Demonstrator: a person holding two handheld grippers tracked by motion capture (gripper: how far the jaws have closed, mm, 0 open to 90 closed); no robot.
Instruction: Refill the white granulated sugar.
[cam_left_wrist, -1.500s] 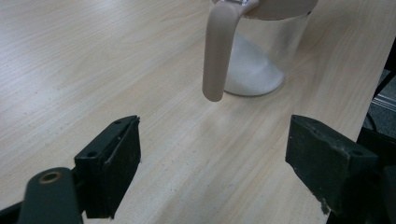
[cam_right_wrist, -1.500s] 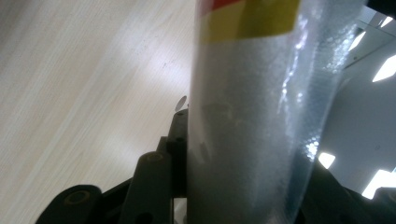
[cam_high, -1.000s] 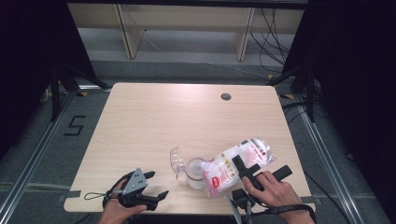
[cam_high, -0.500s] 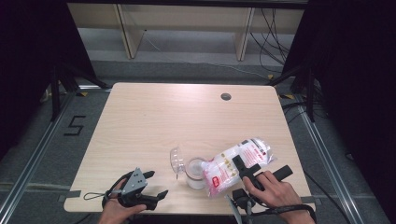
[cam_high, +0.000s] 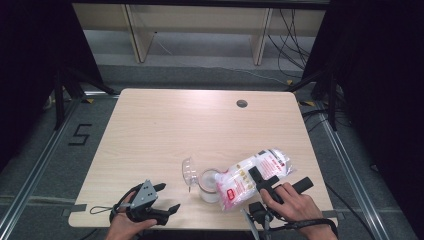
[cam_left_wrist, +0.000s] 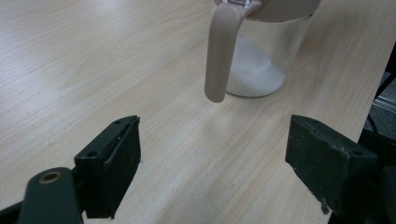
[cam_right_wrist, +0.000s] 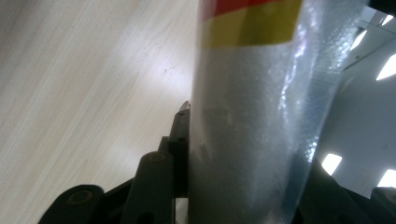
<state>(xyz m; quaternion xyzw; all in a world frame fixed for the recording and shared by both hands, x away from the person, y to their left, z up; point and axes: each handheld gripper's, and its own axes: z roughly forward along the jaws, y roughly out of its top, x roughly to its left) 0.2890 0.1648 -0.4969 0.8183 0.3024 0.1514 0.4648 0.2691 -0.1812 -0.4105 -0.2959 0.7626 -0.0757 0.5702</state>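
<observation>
Bag clamped in right gripper, apparently tipped over jar, left gripper open, well apart

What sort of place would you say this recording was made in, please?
Probably a lab recording station rather than a kitchen: a bare wooden table with a cable hole, dark curtains either side, and floor rails.

1. A light wooden table with a round cable hole near its far edge.
2. A clear jar holding white powder stands near the front edge, lid flipped open.
</observation>
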